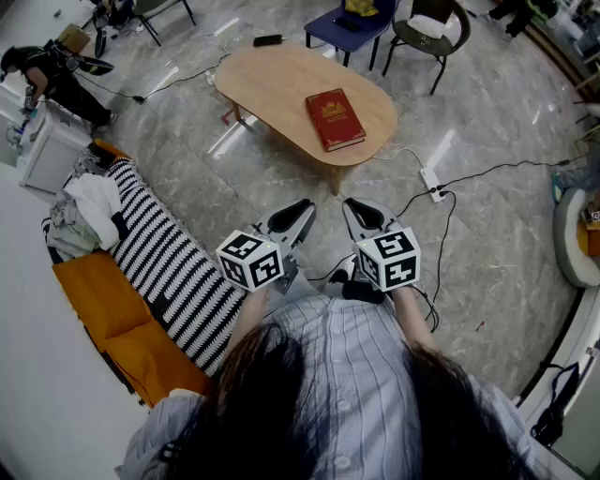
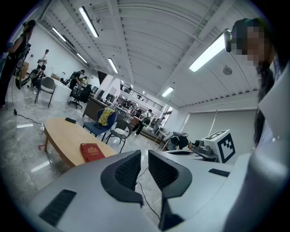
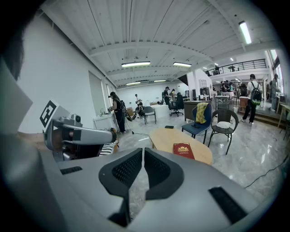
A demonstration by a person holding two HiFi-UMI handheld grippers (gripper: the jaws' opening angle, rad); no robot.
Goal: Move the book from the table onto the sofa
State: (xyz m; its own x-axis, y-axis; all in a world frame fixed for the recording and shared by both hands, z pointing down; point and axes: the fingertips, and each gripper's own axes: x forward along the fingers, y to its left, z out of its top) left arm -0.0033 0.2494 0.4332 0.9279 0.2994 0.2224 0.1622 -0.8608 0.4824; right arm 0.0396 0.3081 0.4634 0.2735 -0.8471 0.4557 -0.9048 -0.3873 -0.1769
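Two grippers: the left gripper (image 1: 302, 211) and the right gripper (image 1: 354, 211). Ahead of them stands one table (image 1: 272, 80), with one red book (image 1: 335, 119) and one small black device (image 1: 267, 40) on it. Beyond it are two chairs: one blue chair (image 1: 328, 26) and one dark chair (image 1: 427, 33). Left of the grippers is one sofa (image 1: 94, 291) with one striped throw (image 1: 169, 258). Ahead to their right lies one power strip (image 1: 432, 178).

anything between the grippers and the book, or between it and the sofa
Nothing visible. Only floor lies between the left gripper, the right gripper and the book. The sofa holds a striped blanket and clothes, its orange end free.
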